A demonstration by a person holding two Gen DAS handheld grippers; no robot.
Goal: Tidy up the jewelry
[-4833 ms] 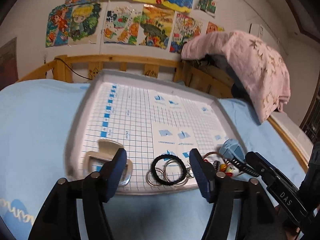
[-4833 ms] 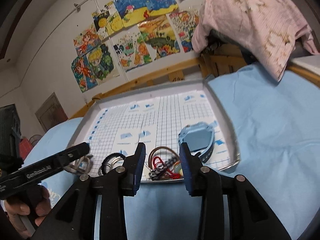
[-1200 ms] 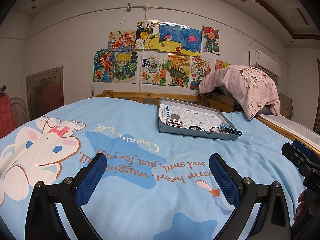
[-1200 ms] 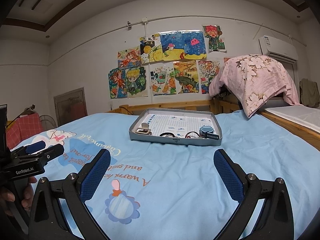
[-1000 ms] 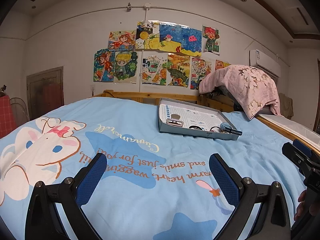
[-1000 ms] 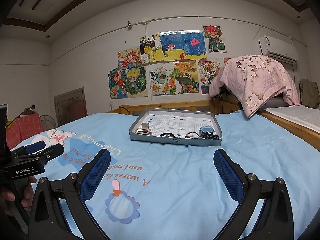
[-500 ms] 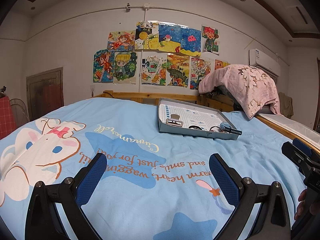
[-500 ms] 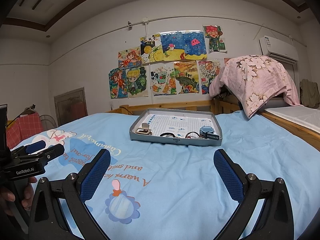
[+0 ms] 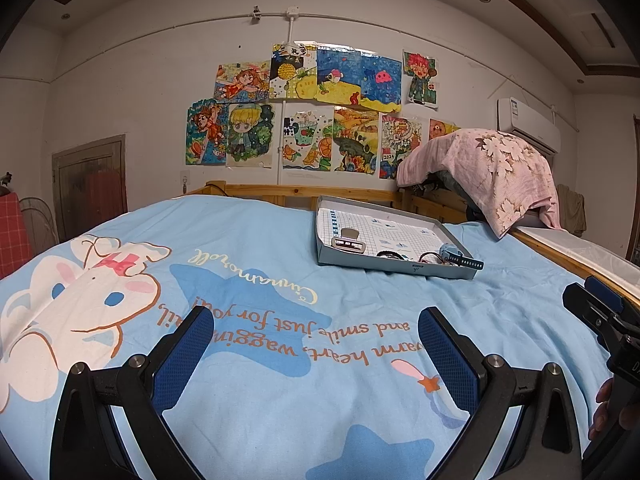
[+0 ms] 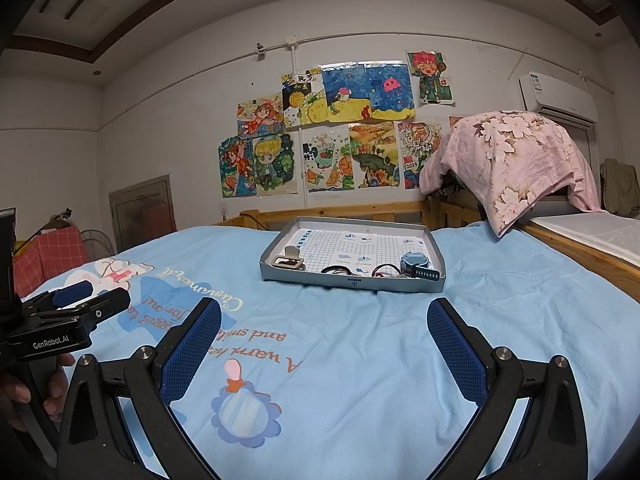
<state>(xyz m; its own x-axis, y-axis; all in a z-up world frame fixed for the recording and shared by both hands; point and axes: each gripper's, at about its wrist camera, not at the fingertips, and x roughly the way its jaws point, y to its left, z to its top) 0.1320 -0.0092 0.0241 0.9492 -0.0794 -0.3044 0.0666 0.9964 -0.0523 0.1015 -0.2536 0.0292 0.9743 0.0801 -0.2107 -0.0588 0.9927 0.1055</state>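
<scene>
Grey tray (image 10: pixel 352 282) at 12 o'clock on the bed (image 10: pixel 520 320) already holds the jewelry, so sorting looks about done. Both the left gripper (image 9: pixel 316 344) and right gripper (image 10: pixel 324 340) hang well back, fingers (image 10: pixel 456 348) spread wide and empty.

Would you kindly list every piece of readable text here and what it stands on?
"GenRobot.AI": left gripper body.
"Cinnamoroll": bedsheet, upside down.
"and smile just for you": bedsheet, upside down.
"2024": wall drawing.
Tray labels: too small.
Air conditioner sticker: unreadable.

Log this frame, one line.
left gripper: open, empty | right gripper: open, empty | tray: on bed, apart from both | watch: in tray
</scene>
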